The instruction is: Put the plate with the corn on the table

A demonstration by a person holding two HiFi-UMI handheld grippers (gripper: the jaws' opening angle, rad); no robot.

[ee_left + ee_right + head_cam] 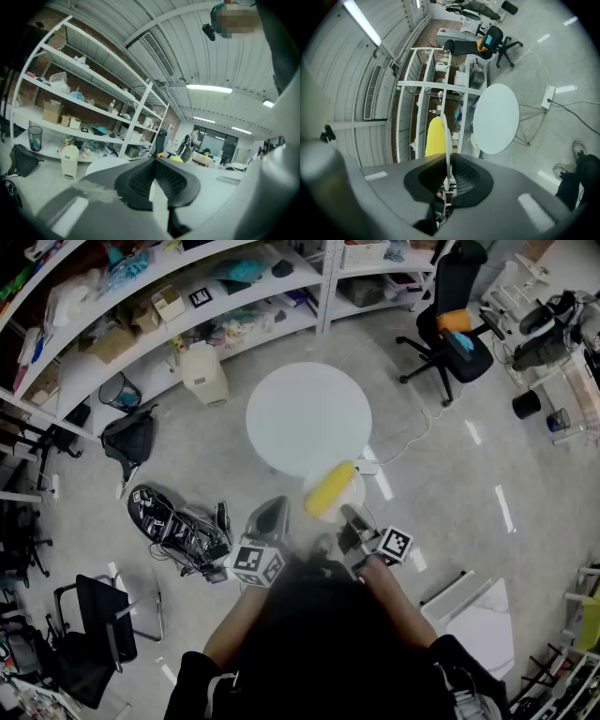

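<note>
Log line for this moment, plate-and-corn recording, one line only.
stage: carry | right gripper: shut on plate rim, corn lying on plate | left gripper: shut, empty | plate: near round table, not set down

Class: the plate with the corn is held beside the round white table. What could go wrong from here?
The right gripper pinches the plate only at its thin rim, so it could slip or sag. The corn lies loose and may roll off if the plate tilts. The plate hangs by the table's edge; released there, it might fall.
</note>
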